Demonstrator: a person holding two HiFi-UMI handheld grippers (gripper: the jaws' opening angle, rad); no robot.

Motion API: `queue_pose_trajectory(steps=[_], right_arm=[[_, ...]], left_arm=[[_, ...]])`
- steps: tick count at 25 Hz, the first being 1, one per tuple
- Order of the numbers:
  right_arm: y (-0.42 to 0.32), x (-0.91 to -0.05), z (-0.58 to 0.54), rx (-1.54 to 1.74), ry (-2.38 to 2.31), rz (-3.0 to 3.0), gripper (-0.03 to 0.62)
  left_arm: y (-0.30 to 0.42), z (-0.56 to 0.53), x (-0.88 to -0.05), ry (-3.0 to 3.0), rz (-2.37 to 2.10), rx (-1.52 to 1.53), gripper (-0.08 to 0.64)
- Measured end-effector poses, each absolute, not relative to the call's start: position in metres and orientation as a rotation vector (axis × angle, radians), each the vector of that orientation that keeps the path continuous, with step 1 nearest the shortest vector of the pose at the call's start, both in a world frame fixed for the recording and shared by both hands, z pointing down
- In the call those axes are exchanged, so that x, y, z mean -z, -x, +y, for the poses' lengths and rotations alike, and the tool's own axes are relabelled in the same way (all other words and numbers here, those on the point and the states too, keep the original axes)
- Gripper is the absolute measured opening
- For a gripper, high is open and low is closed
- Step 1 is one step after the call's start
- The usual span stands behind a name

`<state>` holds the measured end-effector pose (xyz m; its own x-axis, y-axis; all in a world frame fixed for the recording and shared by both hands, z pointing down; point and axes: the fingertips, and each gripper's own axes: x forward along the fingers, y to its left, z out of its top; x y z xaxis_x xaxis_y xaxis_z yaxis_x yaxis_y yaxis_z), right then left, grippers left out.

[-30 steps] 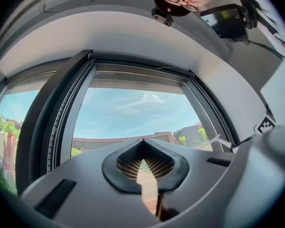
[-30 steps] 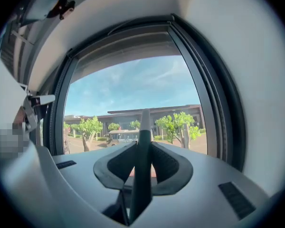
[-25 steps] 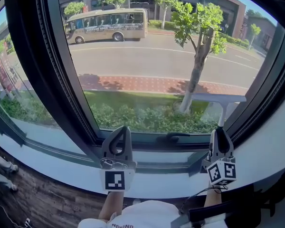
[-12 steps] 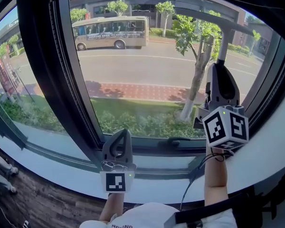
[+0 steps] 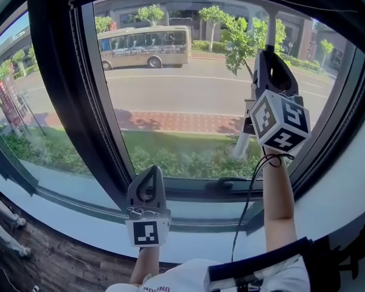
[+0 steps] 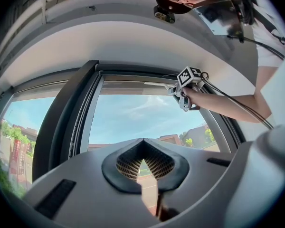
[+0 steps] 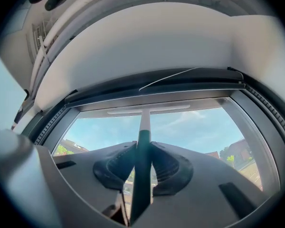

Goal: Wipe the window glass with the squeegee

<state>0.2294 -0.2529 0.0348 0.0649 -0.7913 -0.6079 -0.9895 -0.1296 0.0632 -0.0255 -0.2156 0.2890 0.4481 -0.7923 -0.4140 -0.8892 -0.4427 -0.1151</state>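
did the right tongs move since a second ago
Yes. The right tongs rose with the squeegee, from beside the window's bottom frame up toward its top.

Squeegee (image 5: 271,32) blade unseen in head view

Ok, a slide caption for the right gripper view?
Right gripper shut on the squeegee handle, blade at the top edge of the window glass.

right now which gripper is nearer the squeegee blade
Right. The right gripper grips the squeegee handle, blade just above it; the left gripper is low by the sill, far below.
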Motion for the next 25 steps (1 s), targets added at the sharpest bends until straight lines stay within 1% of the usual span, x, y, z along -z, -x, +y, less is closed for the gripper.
queue_pose_trajectory(steps=[6,19,25], right_arm=[[-0.230,-0.031,-0.263,-0.765,2.042,1.752,0.097],[-0.230,-0.044,-0.275,-0.719,2.068,1.719,0.097],[-0.225,-0.046,-0.277,-0.758,2.096,1.713,0.097]], left_arm=[[0.026,-0.216,-0.288,2.389,1.431,-0.433,-0.005],[0.026,-0.219,-0.282,2.399,1.423,-0.450,-0.005],[0.027,-0.222,-0.278,2.397,1.421,-0.457,-0.005]])
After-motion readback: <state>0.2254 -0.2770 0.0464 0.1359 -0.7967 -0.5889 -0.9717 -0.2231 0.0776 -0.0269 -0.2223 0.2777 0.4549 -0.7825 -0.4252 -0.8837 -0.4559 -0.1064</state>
